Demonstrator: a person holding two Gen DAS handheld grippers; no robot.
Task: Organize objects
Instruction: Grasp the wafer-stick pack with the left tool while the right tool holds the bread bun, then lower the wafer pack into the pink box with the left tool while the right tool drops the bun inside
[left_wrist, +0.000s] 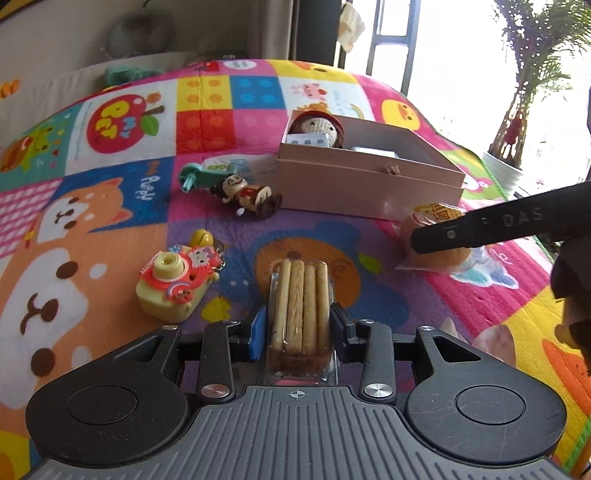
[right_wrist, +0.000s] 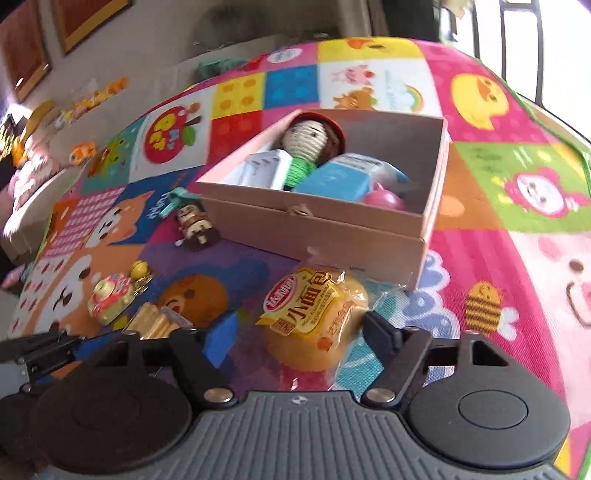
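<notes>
A: What do the left tongs (left_wrist: 298, 321) have?

B: They are clamped on a clear pack of biscuit sticks (left_wrist: 300, 314), low in the centre of the left wrist view, over the colourful play mat (left_wrist: 110, 229).

A: And the right tongs (right_wrist: 301, 332)?

B: Their jaws stand apart on either side of a wrapped small bread bun (right_wrist: 314, 317); I see a gap on both sides, so no grip.

A: Where is the box?

B: The pink cardboard box (right_wrist: 314, 229) sits above the bun, centre frame, holding a crocheted doll (right_wrist: 310, 142) and a blue carton (right_wrist: 343, 177). A toy camera (left_wrist: 173, 284) and a small figurine (left_wrist: 247, 194) lie left of it on the mat.
</notes>
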